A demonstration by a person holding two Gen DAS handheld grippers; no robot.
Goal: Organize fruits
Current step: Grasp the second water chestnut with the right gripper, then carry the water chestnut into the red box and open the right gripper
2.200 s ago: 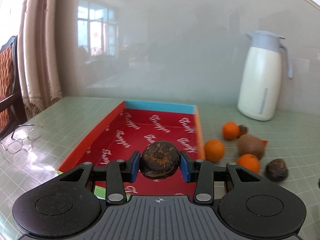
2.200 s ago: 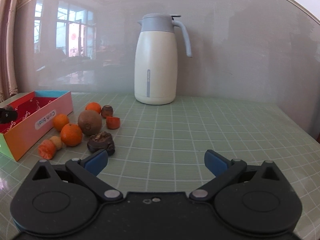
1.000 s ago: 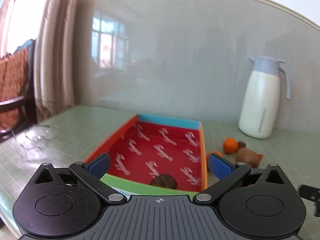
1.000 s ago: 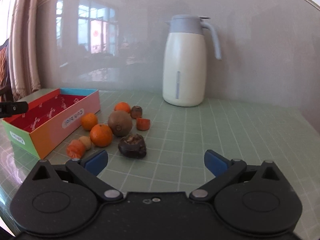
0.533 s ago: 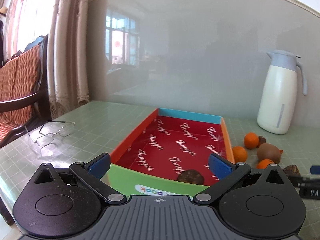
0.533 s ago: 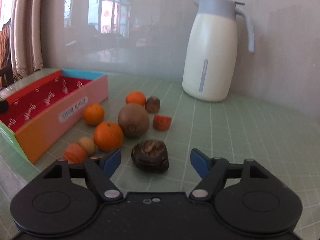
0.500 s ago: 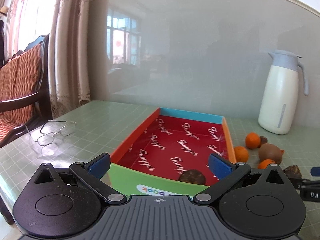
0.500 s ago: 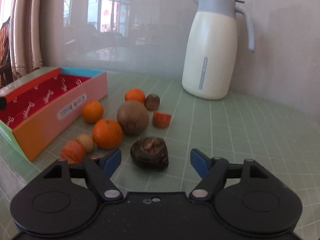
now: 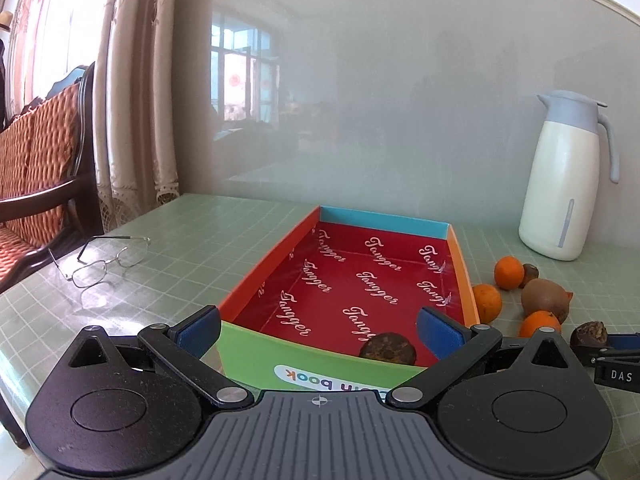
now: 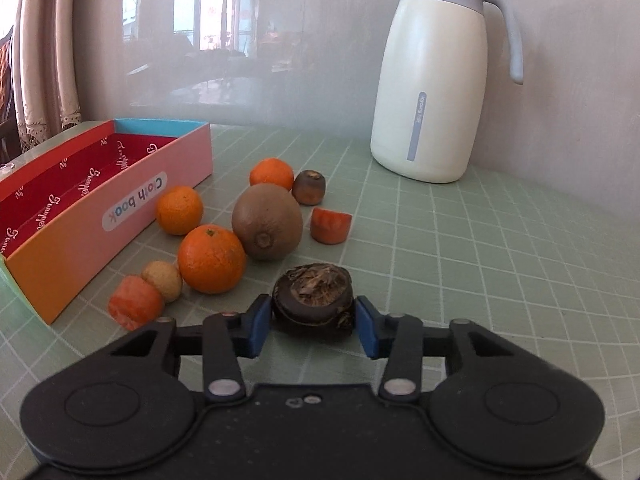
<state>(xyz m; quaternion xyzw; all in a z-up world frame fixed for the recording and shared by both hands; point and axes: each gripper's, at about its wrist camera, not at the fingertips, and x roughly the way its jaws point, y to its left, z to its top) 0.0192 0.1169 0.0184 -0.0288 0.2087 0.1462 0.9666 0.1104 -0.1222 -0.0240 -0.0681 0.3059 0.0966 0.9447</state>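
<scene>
On the table, the right claw is squeezing a hard, light, rough chestnut across its flanks; the left claw is gaping empty.

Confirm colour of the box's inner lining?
Red with white script lettering on the box lining; clearest in the left wrist view.

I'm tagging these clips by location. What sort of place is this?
Probably a home living or dining room: a wooden chair by lace curtains, a thermos jug, and eyeglasses on the table.
</scene>
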